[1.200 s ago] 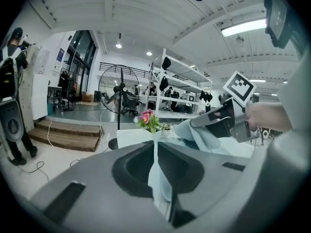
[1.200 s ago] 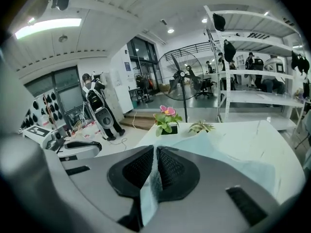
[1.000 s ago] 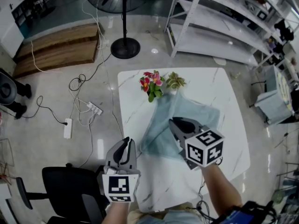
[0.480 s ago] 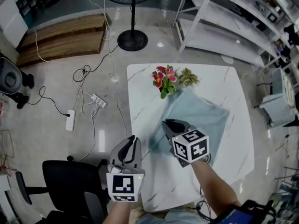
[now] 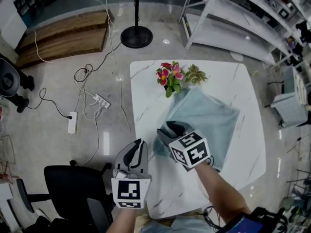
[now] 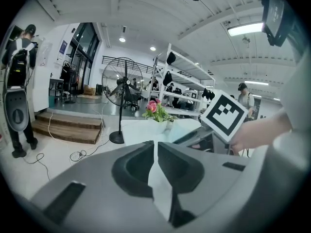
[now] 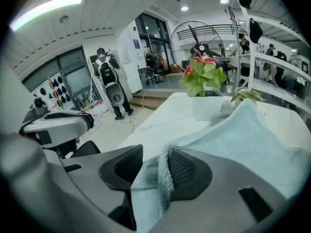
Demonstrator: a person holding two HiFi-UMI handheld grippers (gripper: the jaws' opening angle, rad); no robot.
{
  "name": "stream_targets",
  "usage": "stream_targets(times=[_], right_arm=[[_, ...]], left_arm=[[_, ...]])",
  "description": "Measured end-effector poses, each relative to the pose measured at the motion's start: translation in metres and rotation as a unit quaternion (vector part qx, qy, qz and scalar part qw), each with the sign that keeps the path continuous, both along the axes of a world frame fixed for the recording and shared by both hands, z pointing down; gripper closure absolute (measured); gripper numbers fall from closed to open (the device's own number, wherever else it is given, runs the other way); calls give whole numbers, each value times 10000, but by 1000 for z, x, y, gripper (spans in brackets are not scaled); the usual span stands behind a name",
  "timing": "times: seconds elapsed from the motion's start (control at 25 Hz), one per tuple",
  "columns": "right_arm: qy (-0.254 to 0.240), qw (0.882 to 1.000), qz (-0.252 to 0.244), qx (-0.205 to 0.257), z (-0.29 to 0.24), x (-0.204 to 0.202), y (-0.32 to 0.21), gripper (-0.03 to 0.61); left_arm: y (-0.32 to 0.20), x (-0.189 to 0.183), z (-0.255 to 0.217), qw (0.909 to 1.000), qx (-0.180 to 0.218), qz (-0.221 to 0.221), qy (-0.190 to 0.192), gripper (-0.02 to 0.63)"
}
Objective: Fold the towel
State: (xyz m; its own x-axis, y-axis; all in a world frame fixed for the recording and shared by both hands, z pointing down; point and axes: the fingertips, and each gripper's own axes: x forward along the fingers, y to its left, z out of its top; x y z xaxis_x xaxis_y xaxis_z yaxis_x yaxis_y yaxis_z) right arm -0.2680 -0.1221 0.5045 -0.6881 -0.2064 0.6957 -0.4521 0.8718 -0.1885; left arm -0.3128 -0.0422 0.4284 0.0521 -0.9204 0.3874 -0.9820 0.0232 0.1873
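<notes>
Found the pale blue terry-cloth towel lying flat on the white marble-topped square table, far corner close by the small bunch of pink and red flowers and the little green leafy plant at the far edge. Saw the cloth's near left edge bunched up at the tip of the right gripper, tilted down onto the table. Read its jaws as released: just been opening, standing apart, with a fluffy fold of the towel between them, lying against one pad and clear of the other. Saw the left gripper held at the table's near left edge, apart from the towel, jaws clenched to a thin slit with nothing in it. Noted a black office chair on the grey floor nearby.
</notes>
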Motion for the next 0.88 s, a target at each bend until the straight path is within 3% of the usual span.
stream_targets(times=[0.12, 0.48, 0.68, 0.88], right_arm=[[-156, 9997, -175, 81, -20, 2, 8, 377], [-652, 9971, -357, 162, -66, 25, 24, 380], [-754, 9963, -132, 403, -87, 69, 10, 391], [-668, 9962, 51, 553, -94, 142, -5, 397]], left_arm=[[-3, 7, -6, 9999, 95, 44, -58, 586], [-3, 34, -31, 9994, 240, 116, -209, 586], [-7, 74, -42, 9987, 255, 342, -279, 586], [-11, 129, -42, 9979, 321, 419, -372, 584]])
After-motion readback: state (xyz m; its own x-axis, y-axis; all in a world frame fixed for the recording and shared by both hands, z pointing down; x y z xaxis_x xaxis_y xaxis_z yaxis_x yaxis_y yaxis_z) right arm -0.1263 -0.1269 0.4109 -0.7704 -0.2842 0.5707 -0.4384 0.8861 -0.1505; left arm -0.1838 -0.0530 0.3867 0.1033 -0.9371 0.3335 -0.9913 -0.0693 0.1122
